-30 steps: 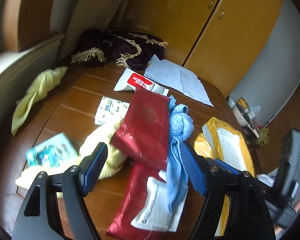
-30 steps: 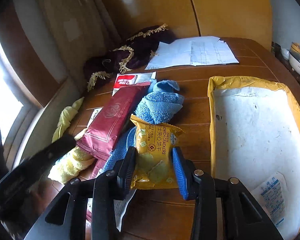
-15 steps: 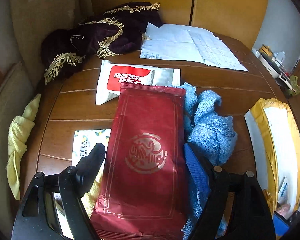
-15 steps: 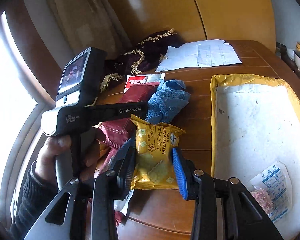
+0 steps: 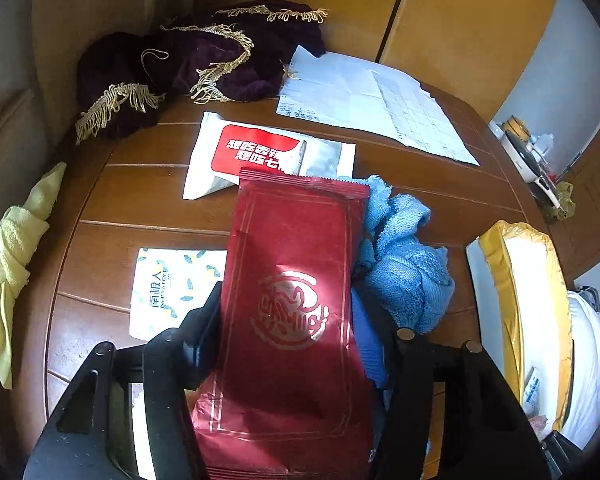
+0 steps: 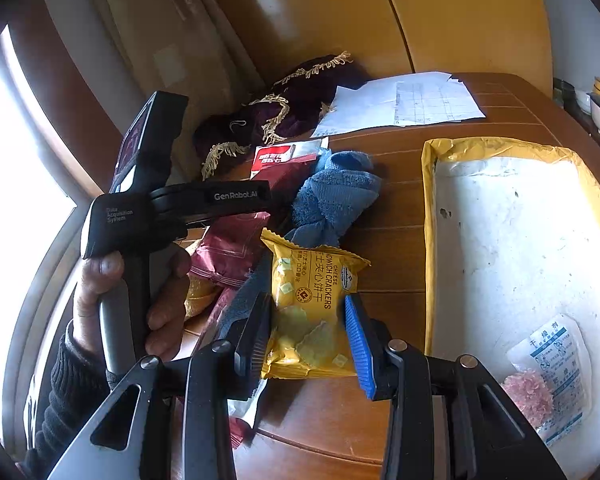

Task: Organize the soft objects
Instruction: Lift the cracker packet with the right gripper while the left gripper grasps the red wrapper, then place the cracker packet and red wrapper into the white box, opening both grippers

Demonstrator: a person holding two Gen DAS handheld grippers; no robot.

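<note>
Two grippers, both loaded. My left gripper [image 5: 286, 320] has its jaws pressed against the sides of the red pouch [image 5: 296, 276]; a second ago they stood wide apart above the pile with nothing between them, and half a second ago they straddled the pouch without closing on it. The pouch lies lengthwise between the fingers, its far end overlapping the white-and-red packet [image 5: 268, 152]. My right gripper [image 6: 308, 320] is clamped on the yellow cracker packet [image 6: 314, 304], as in both earlier frames, the packet upright between the pads and held over the wooden table [image 6: 392, 216].

Items on the table:
- Blue towel [image 5: 404, 272], bunched, touching the pouch's right edge.
- White leaf-print sachet [image 5: 168, 284], flat, just left of the pouch.
- Yellow cloth [image 5: 12, 248], at the table's left rim, well apart from the pile.
- Dark purple fringed cloth [image 5: 188, 68], heaped at the far edge.
- Paper sheets [image 5: 372, 104], beside the purple cloth.
- Yellow-edged white tray [image 6: 512, 240], right of the cracker packet, holding one small printed sachet [image 6: 552, 376] in its near corner.

The person's hand [image 6: 112, 292] grips the left handle in the right view; a second ago only the handle's dark edge showed there.
</note>
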